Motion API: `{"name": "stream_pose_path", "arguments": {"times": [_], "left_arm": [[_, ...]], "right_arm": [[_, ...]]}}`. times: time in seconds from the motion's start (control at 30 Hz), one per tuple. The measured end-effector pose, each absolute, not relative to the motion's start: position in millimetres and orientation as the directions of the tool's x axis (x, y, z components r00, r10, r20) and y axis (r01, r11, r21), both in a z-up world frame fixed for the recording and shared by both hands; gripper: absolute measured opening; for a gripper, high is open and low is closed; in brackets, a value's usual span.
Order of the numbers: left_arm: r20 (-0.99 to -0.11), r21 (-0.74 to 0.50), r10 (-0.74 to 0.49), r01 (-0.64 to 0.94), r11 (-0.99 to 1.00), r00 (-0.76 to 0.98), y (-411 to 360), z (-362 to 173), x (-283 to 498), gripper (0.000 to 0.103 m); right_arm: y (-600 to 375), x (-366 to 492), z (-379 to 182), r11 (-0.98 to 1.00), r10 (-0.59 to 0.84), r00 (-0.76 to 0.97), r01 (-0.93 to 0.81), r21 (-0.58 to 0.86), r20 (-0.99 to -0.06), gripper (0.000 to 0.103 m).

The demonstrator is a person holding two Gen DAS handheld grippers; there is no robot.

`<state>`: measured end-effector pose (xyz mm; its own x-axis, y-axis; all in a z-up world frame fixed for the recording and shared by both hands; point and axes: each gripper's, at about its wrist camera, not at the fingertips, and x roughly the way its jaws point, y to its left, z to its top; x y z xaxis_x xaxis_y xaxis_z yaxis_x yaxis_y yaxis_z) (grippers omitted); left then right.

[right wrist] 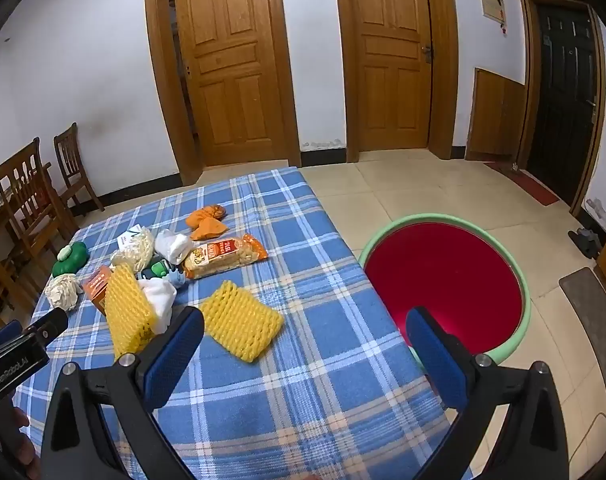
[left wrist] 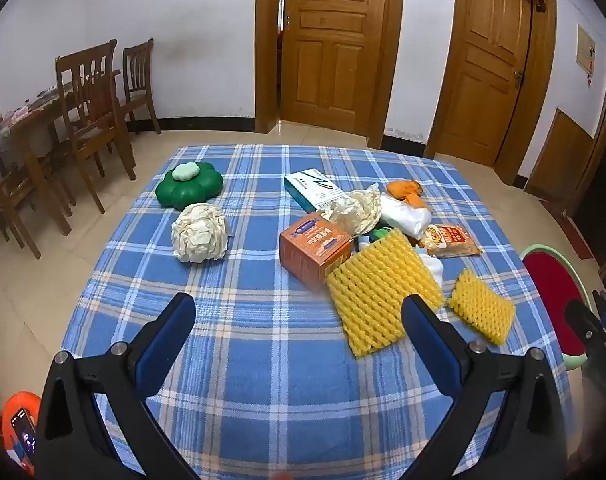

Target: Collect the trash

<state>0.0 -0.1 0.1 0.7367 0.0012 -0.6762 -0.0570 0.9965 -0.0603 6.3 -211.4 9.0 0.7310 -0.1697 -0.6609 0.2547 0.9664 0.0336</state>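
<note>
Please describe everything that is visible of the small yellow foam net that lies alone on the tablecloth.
The small yellow foam net is a flattened sleeve of soft-looking foam mesh, bright yellow, with a diamond lattice of ribs and holes. It looks whole and lies flat on the blue plaid tablecloth, turned at an angle to the stripes. Its open end shows at the far corner. It rests apart from the larger yellow net and the rest of the trash pile. Nothing touches it except the cloth; no gripper holds it.
</note>
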Motion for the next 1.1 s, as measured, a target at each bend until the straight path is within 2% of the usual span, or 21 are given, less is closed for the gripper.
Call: {"name": "stream_pose_path", "arguments": {"times": [1.1], "left_arm": [[-0.686, -0.049, 0.014, -0.065, 0.997, 0.727, 0.4, 0.2, -1.7, 0.101]], "right_arm": [[-211.3, 7.1, 5.9, 0.966, -0.167, 0.723, 0.257, 0.036, -0.67, 0.103]]}}
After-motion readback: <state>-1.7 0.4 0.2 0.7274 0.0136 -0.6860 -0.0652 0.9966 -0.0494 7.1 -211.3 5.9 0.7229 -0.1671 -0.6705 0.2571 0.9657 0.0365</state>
